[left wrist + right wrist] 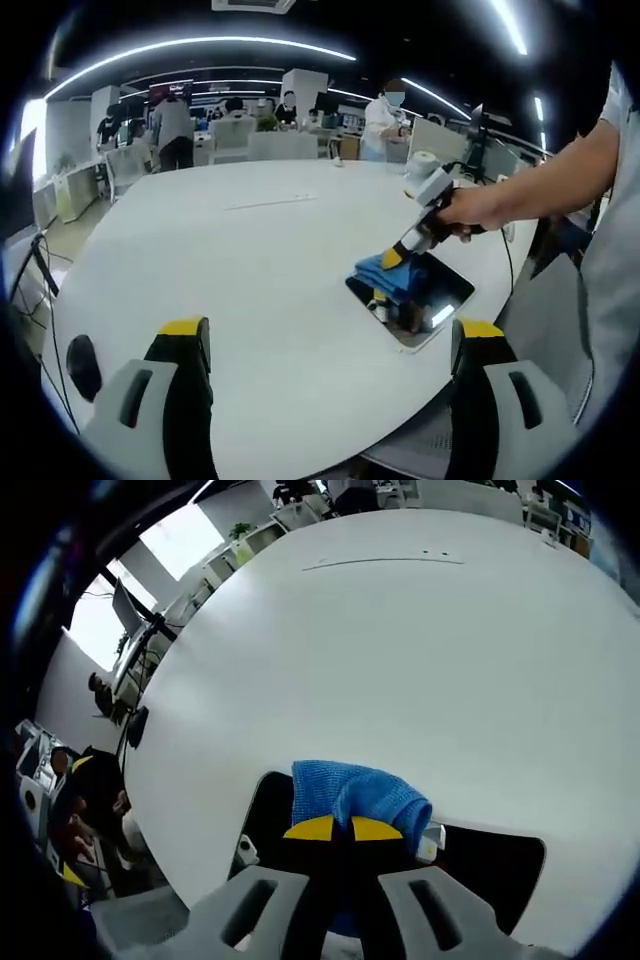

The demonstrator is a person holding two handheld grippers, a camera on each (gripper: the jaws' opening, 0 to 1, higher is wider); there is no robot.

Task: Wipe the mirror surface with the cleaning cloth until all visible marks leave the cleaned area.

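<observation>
Right gripper view: right tongs (333, 828) pinch cloth (352, 792) on mirror (500, 865).

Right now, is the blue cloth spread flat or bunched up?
Bunched: the cloth humps between the right gripper fingers, atop the mirror.

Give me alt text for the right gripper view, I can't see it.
The right tongs, yellow-tipped and closed, pinch a bunched blue cleaning cloth down onto a dark rectangular mirror lying flat on a large white table. At the far left, beyond the table's edge, are desks and bright windows.
</observation>
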